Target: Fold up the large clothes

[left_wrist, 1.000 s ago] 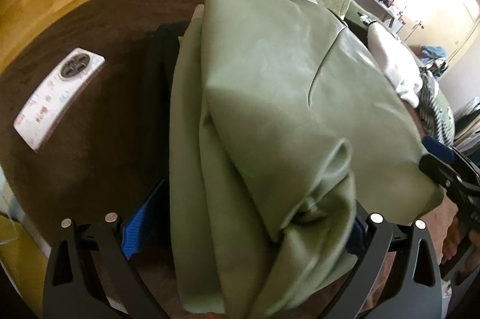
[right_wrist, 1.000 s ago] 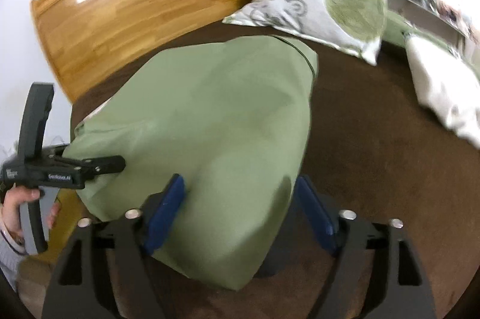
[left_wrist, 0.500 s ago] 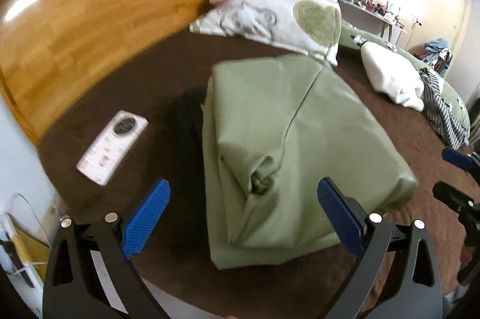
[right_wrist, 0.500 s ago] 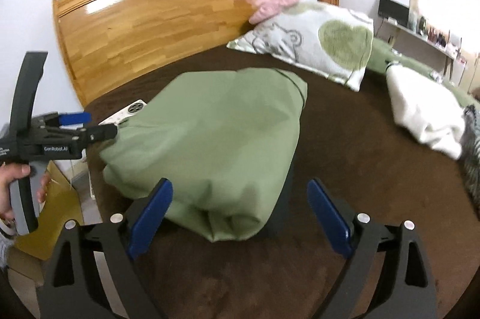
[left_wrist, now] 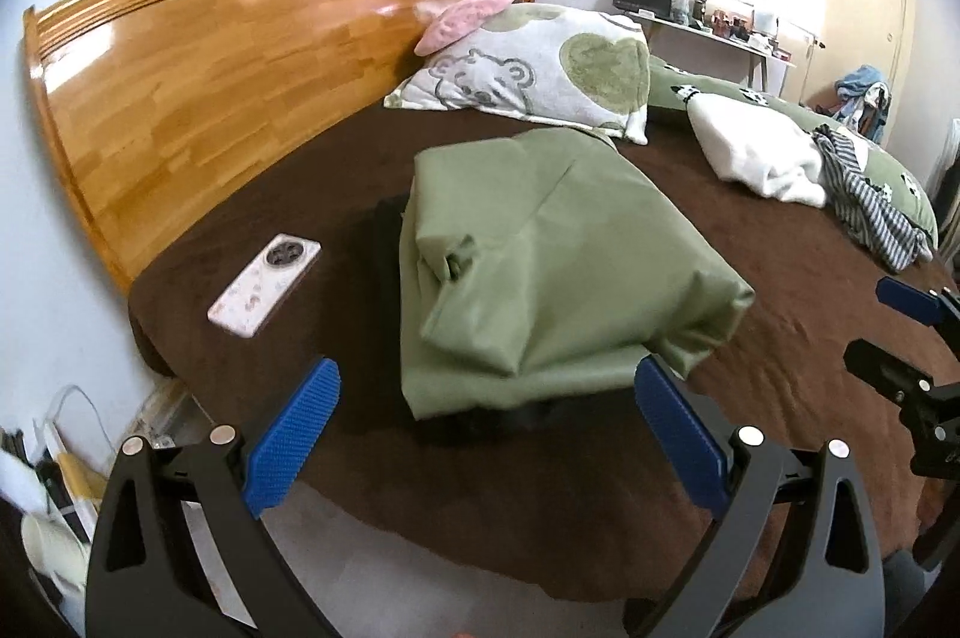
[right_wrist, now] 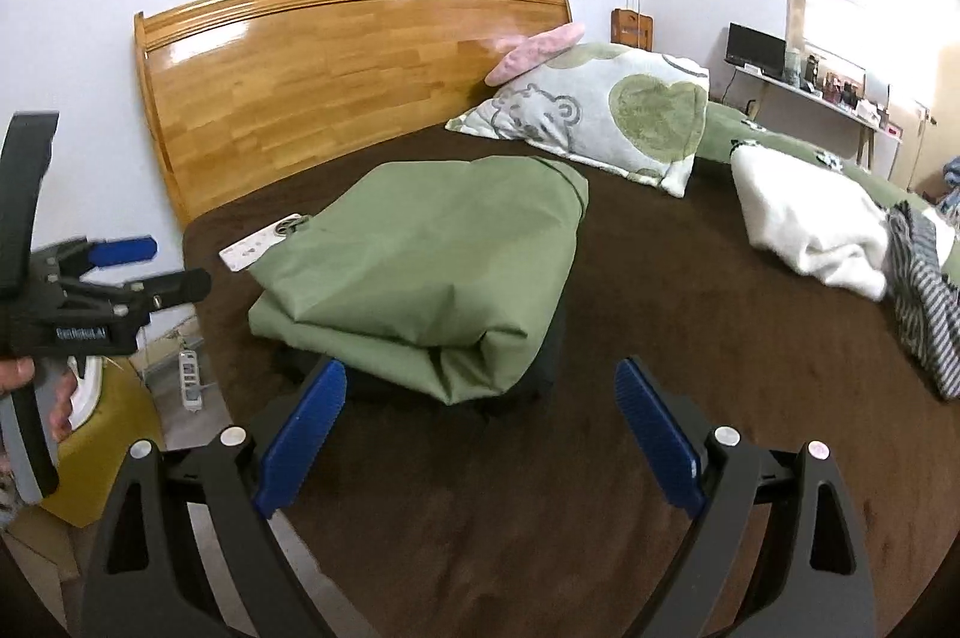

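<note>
A folded olive-green garment [left_wrist: 540, 272] lies in a thick stack on the brown bed cover [left_wrist: 810, 314], on top of something dark. It also shows in the right wrist view [right_wrist: 432, 272]. My left gripper [left_wrist: 486, 434] is open and empty, held back from the near edge of the stack. My right gripper [right_wrist: 480, 434] is open and empty, also short of the stack. The left gripper shows at the left of the right wrist view [right_wrist: 129, 266], and the right gripper at the right edge of the left wrist view [left_wrist: 900, 332].
A white remote [left_wrist: 264, 284] lies on the cover left of the stack. A patterned pillow [left_wrist: 534, 74] leans by the wooden headboard [left_wrist: 210, 98]. A white towel [left_wrist: 756, 146] and striped cloth [left_wrist: 870, 212] lie to the right. The bed's edge and floor are below.
Both grippers let go of the green garment and pulled back from it. The garment now rests folded on the bed, and both grippers stand open.
</note>
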Demonstrator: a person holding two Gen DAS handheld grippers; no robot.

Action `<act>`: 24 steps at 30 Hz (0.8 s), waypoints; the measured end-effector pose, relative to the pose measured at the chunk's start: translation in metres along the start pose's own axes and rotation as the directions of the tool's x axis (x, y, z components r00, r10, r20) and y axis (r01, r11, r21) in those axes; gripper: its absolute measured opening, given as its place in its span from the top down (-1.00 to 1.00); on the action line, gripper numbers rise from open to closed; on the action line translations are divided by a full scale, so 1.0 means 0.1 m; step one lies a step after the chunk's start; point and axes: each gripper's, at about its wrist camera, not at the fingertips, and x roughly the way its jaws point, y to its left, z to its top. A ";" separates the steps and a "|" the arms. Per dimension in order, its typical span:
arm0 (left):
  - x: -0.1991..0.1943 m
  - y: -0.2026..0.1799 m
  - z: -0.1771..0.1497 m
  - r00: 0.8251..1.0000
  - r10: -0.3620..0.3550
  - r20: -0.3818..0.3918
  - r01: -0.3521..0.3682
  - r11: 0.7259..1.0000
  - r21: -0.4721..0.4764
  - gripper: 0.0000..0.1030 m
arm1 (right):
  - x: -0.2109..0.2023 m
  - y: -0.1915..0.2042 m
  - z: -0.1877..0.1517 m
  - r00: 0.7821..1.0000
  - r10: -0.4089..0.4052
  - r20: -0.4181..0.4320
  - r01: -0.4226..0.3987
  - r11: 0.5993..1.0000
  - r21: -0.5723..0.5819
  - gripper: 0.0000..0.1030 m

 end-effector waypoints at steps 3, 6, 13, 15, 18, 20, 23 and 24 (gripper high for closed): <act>-0.06 -0.06 -0.14 1.000 0.005 0.003 -0.005 1.000 0.004 -0.87 | -0.08 0.03 -0.11 1.000 0.015 0.020 -0.015 1.000 0.021 -0.75; -0.13 -0.13 -0.26 0.999 0.038 0.019 -0.039 0.998 0.041 -0.87 | -0.12 0.09 -0.22 0.999 0.020 0.032 -0.021 0.999 0.026 -0.75; -0.19 -0.11 -0.44 0.998 0.042 0.038 -0.043 0.999 0.020 -0.87 | -0.11 0.14 -0.36 1.000 0.012 0.026 -0.013 0.999 0.034 -0.75; -0.19 -0.10 -0.47 0.999 0.035 0.034 -0.036 0.999 0.023 -0.87 | -0.09 0.17 -0.36 1.000 0.016 0.016 -0.016 1.000 0.023 -0.75; -0.17 -0.10 -0.50 0.999 0.035 0.024 -0.036 0.998 0.050 -0.87 | -0.07 0.22 -0.37 1.000 0.014 0.005 -0.014 1.000 -0.003 -0.75; -0.14 -0.09 -0.51 1.000 0.026 0.013 -0.027 0.998 0.055 -0.87 | -0.06 0.25 -0.37 1.000 0.012 -0.002 -0.013 1.000 -0.015 -0.75; -0.09 -0.10 -0.52 1.000 0.017 -0.006 -0.017 0.998 0.063 -0.87 | -0.01 0.29 -0.37 0.999 0.023 -0.027 -0.024 0.999 -0.030 -0.75; -0.08 -0.11 -0.52 1.000 0.015 -0.012 -0.014 0.998 0.065 -0.87 | 0.00 0.29 -0.37 0.999 0.020 -0.029 -0.021 0.999 -0.034 -0.75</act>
